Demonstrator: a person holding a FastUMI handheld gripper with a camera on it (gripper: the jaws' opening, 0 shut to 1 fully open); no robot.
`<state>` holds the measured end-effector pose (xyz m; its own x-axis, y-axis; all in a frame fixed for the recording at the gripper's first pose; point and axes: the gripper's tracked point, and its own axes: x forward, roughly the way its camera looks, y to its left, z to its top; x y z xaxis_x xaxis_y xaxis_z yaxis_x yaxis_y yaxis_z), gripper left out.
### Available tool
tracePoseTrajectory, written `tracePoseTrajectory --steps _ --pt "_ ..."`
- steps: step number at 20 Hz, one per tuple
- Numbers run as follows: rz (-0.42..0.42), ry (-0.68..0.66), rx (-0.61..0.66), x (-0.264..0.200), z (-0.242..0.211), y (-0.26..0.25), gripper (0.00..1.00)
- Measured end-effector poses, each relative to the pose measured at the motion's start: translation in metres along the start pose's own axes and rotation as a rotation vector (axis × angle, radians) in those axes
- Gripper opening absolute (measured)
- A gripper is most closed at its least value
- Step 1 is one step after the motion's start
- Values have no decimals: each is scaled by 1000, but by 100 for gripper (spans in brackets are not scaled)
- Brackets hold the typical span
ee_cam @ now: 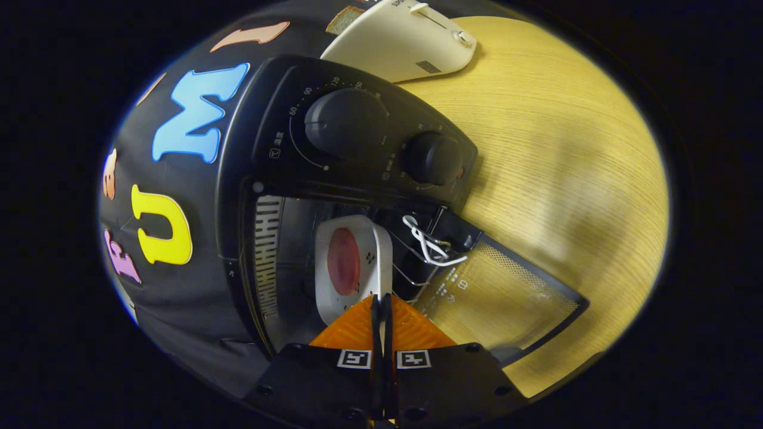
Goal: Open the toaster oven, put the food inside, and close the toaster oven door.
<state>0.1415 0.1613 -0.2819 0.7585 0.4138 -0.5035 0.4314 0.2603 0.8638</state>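
The gripper (381,310) was nearest, and its two fingers were pressed close together with just a thin line between them. They did not hold anything. Their tips sat right at the near edge of a white plate (377,250). The plate had a round red piece of food (344,261) on it. The plate was inside the open oven (334,179), resting on the wire rack (411,262). A white cord (426,244) was looped on the rack, just right of the plate.

The oven door (506,298) hung open to the right of the fingers. It had glass you could see through, and the wood table (566,149) showed under it. The view was tipped sideways, so the oven looked turned.

Farther off, past the plate, was the oven's black panel with a big knob (346,122) and a small knob (433,158) next to it. Farthest away, a cream toaster (405,42) stood on the table. A slice of bread (343,19) showed just to its left.
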Motion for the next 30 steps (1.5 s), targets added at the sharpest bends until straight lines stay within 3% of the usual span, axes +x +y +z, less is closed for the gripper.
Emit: tracePoseTrajectory --steps 14,16,23,30 --pt "36 -69 143 28 -8 30 8" --pt "53 -64 143 22 -9 35 22" --pt "60 -33 77 -12 -19 28 92" --pt "16 65 -100 -57 -59 9 98"
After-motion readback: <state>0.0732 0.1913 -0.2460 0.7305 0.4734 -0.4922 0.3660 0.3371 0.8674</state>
